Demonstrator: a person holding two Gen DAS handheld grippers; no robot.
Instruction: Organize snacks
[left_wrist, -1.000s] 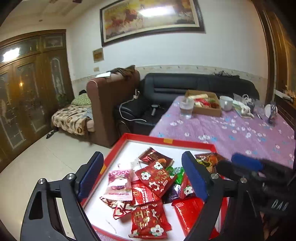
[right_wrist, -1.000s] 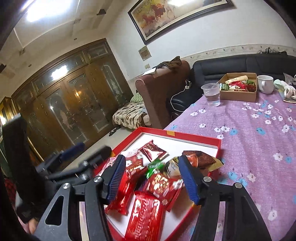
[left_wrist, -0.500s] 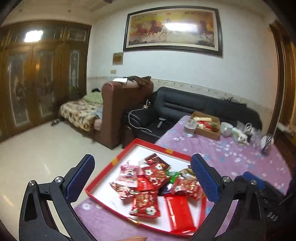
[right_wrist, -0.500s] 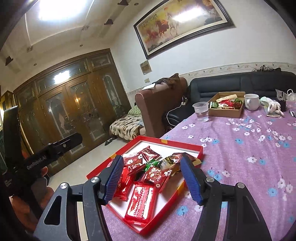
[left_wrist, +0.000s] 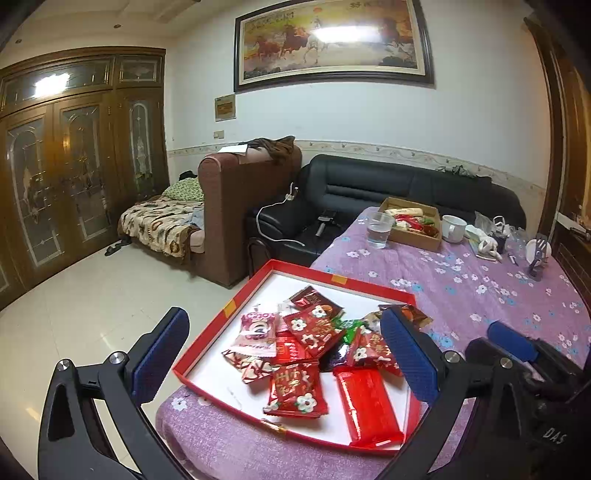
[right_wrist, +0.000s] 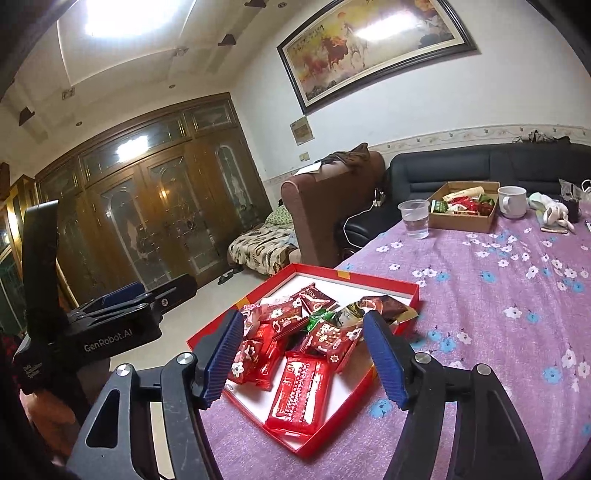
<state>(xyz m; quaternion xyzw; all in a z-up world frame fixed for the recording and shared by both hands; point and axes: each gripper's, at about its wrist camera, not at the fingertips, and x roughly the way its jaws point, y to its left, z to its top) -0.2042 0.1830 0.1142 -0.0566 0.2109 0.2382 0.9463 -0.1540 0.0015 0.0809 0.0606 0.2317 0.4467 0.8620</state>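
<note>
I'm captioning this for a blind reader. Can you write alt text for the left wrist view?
An open gripper hovers over a red tray of mostly red snack packets on a purple floral tablecloth, sofas behind.

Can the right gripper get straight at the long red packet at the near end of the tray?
Probably yes. The right gripper hangs open above the long red packet, which lies flat on top in the red tray with nothing over it. The left gripper sits off to the side.
</note>
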